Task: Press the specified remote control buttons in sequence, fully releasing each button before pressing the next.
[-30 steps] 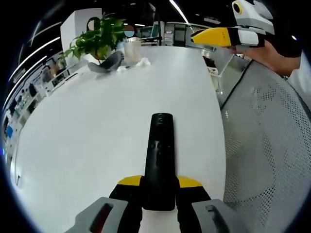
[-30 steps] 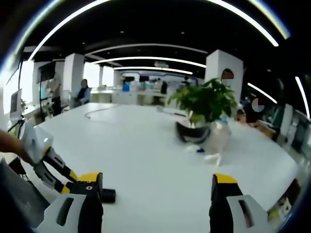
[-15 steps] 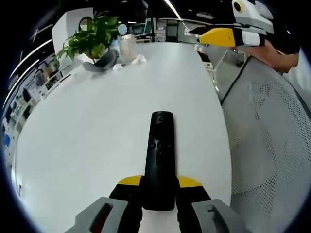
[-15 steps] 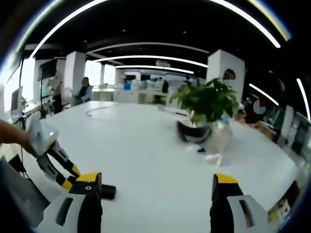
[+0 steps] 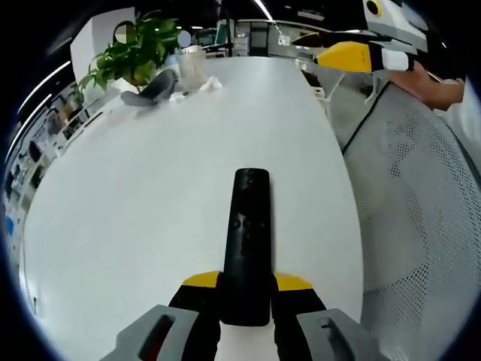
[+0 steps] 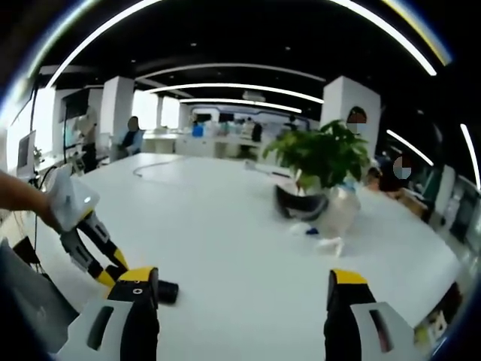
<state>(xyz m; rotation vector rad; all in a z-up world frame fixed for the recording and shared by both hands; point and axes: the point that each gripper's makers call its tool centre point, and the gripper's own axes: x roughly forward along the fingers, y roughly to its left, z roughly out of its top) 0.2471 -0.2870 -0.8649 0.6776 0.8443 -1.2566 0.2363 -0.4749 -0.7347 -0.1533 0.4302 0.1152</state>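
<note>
A long black remote control (image 5: 246, 241) sticks out forward over the white table (image 5: 150, 195), buttons up, with my left gripper (image 5: 246, 289) shut on its near end. In the right gripper view the same left gripper (image 6: 90, 248) shows at the lower left, and the remote's far tip (image 6: 167, 292) peeks out beside my own left jaw. My right gripper (image 6: 240, 289) hangs open above the table with nothing between its fingers. It also appears in the left gripper view as a yellow-tipped right gripper (image 5: 361, 53) at the upper right, held by a hand.
A potted green plant (image 6: 319, 162) stands at the far side of the table, with a grey curved object (image 6: 301, 204) and a clear cup (image 5: 192, 66) by it. A white mesh chair (image 5: 421, 210) sits off the table's right edge. A person (image 6: 132, 135) sits far back.
The left gripper with the remote has lifted or tilted slightly, so the table looks further below. The right gripper stays open and nearly still.
</note>
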